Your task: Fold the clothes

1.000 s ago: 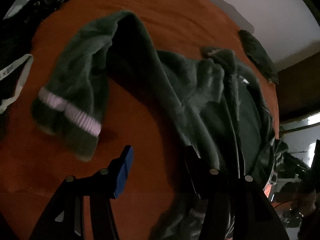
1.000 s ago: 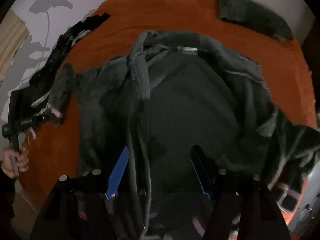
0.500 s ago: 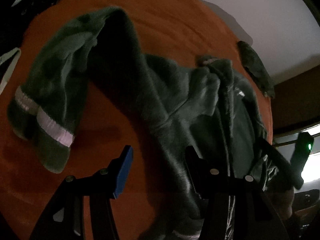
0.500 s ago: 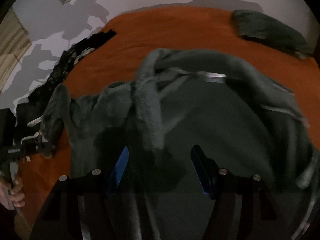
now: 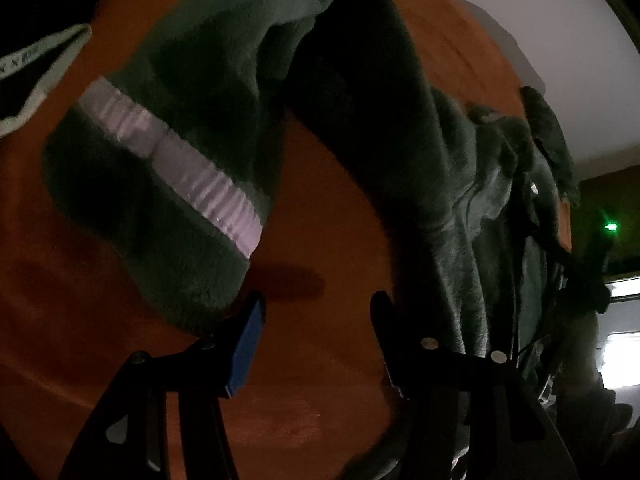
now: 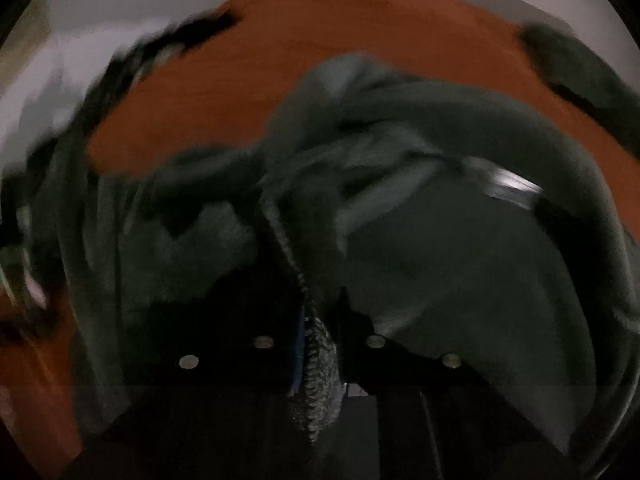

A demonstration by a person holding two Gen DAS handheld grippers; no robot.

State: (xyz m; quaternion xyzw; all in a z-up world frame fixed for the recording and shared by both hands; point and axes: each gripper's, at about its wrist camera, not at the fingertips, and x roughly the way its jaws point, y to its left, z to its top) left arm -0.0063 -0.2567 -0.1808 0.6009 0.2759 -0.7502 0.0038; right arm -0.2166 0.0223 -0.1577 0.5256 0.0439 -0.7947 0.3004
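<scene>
A dark green fleece jacket [image 6: 460,260] lies spread on an orange cover [image 6: 320,40]. My right gripper [image 6: 320,312] is down on its front opening. Its jaws are closing and stand almost together, with the fleece zipper edge [image 6: 320,356] pinched between them. In the left wrist view the jacket's sleeve [image 5: 248,60] arches up, and its cuff with a pale lilac band [image 5: 172,168] lies at the left. My left gripper [image 5: 318,304] is open low over the bare orange cover [image 5: 320,400]. It sits between the cuff and the jacket body [image 5: 472,184], with nothing between its fingers.
A folded dark green garment [image 6: 580,68] lies at the cover's far right corner. Black clothes [image 6: 132,68] with a white lettered band [image 5: 36,64] are piled along the left edge. A pale wall stands behind. A green light [image 5: 610,226] glows at the right.
The right gripper came down onto the jacket's front edge and went from open to closed on it. The left gripper sank closer to the cover beside the sleeve cuff, still open.
</scene>
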